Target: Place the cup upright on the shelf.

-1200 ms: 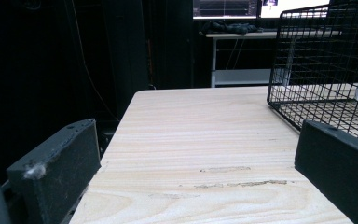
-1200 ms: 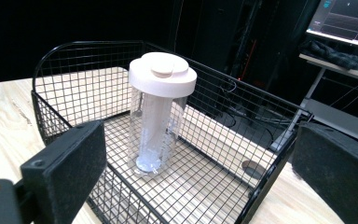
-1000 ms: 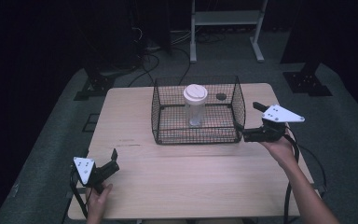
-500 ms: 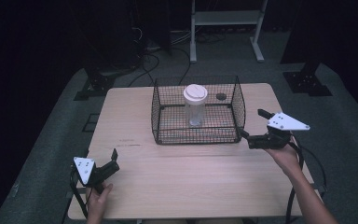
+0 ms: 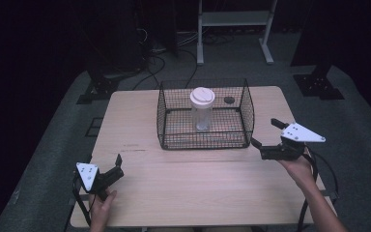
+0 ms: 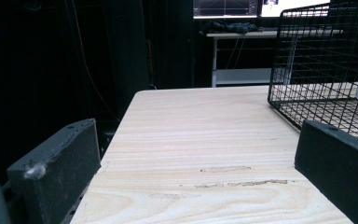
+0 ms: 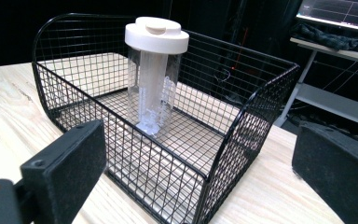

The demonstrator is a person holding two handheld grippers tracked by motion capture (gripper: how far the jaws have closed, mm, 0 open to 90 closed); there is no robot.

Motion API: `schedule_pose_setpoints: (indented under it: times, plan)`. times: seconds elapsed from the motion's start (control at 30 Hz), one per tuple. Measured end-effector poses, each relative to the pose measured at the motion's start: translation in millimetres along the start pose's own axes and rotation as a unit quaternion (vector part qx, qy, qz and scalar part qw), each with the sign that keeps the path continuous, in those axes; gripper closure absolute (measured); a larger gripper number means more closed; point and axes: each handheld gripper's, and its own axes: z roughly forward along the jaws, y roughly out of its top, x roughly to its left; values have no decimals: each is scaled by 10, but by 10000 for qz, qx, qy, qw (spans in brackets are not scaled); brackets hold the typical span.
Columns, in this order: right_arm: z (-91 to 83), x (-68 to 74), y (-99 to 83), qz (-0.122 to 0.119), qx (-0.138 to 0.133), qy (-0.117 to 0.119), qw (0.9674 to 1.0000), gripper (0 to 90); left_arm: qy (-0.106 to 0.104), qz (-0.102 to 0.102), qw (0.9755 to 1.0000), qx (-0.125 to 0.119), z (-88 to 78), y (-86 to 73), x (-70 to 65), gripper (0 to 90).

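Dark floor and black stands surround a pale wooden table [image 5: 198, 179], with a white shelf frame [image 5: 234, 29] standing beyond its far edge. On the far half of the table sits a black wire basket [image 5: 205, 140], open at the top, its long side running across the table. Inside it, near the middle, stands a clear plastic jar [image 5: 202, 115] with a white lid [image 5: 202, 96]; the jar is upright, its long axis vertical, and the lid faces up. In the right gripper view a pale inner tube shows through the jar's wall. A small dark round object [image 5: 229, 100] lies on the table just behind the basket; what it is cannot be told.

At the near left corner, the left tool [image 5: 117, 166] rests low on the table, its 2 jaws spread wide and empty, pointing towards the far right. The right tool [image 5: 265, 137] hovers just beside the basket's right end, jaws wide apart, empty, aimed at the basket.
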Motion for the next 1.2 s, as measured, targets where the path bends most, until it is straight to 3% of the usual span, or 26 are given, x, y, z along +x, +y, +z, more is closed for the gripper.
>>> schedule_pose_setpoints:
  times: [1.2]
  plan:
    - [-303, 62, -561, 255, 161, -206, 9993, 24, 15, -4, 10000, -4, 0, -1, -1, 0]
